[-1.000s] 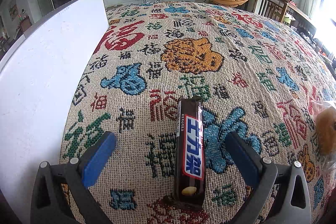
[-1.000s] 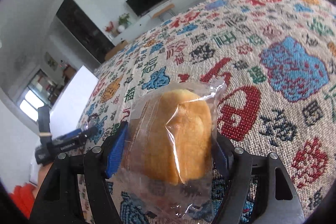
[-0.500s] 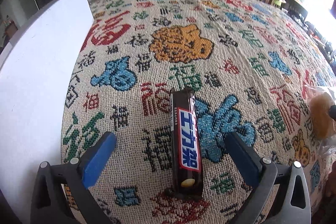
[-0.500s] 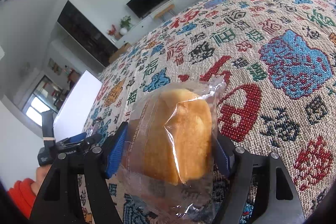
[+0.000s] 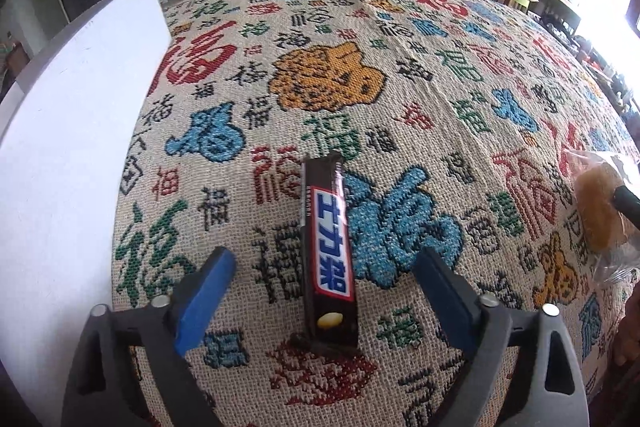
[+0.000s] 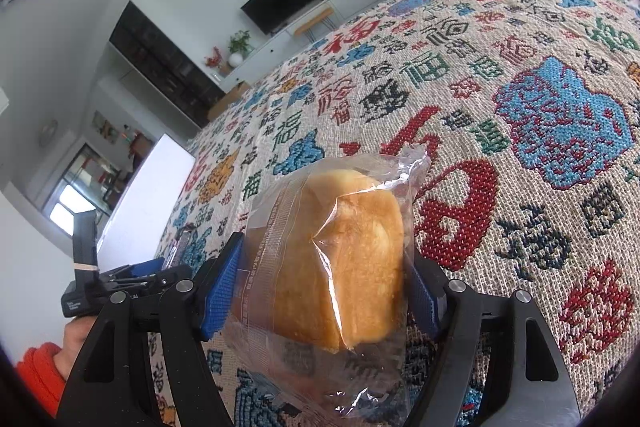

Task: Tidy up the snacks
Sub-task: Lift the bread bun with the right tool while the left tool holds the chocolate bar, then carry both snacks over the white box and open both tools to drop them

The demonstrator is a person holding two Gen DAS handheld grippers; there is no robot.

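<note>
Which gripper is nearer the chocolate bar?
Left. The left gripper straddles the chocolate bar, jaws closing, not touching; right gripper grips the bun off to its side.

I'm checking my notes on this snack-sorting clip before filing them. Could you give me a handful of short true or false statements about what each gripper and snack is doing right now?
1. The right gripper is clamped on a wrapped bun. True.
2. The chocolate bar is lifted off the tablecloth. False: it lies flat on the cloth.
3. The left gripper straddles the bar with its pads clear of it. True: its jaws are closing, with a gap on both sides.
4. The bar lies crosswise to the left gripper's fingers. False: it runs lengthwise between them.
5. A white board sits right of the bar. False: it is on the left.
</note>
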